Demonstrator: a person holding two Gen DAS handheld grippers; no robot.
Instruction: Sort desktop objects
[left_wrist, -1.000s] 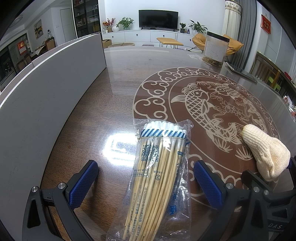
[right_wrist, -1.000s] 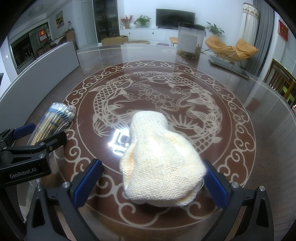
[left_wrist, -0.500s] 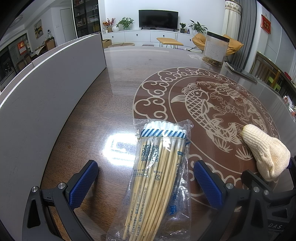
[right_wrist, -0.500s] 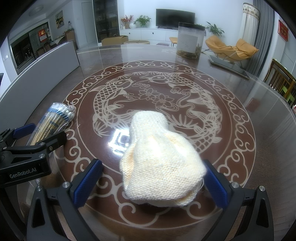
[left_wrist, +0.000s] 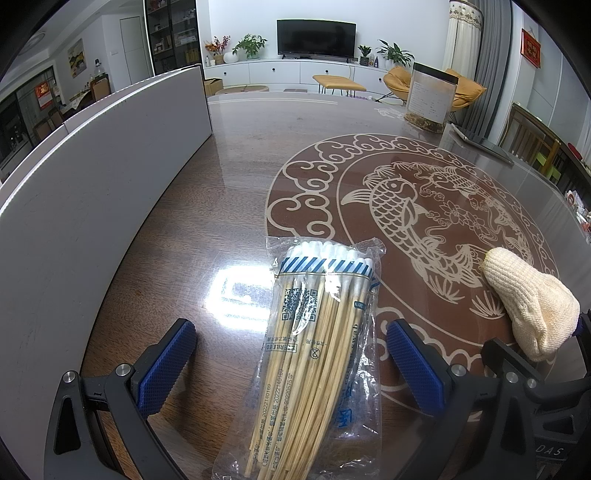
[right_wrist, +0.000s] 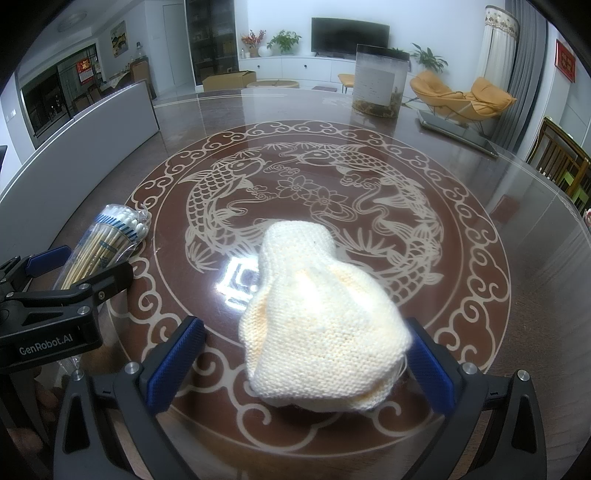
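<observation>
Left wrist view: the left claw (left_wrist: 291, 365) stands wide around a clear bag of cotton swabs (left_wrist: 317, 347) lying flat on the glossy desk (left_wrist: 236, 177). The right claw (right_wrist: 303, 363), equally wide, straddles a cream knitted pouch (right_wrist: 321, 325) on the carp medallion. Both look poised to grasp; next, I'd judge, each must close squarely before lifting.

Left gripper (left_wrist: 291, 354) has its jaws spread wide, either side of a clear swab packet (left_wrist: 317, 347) lying flat on the glossy table (left_wrist: 236, 177), touching neither pad. Cream knit piece (left_wrist: 532, 306) lies to the right. Grey panel (left_wrist: 92, 177) stands left.
</observation>
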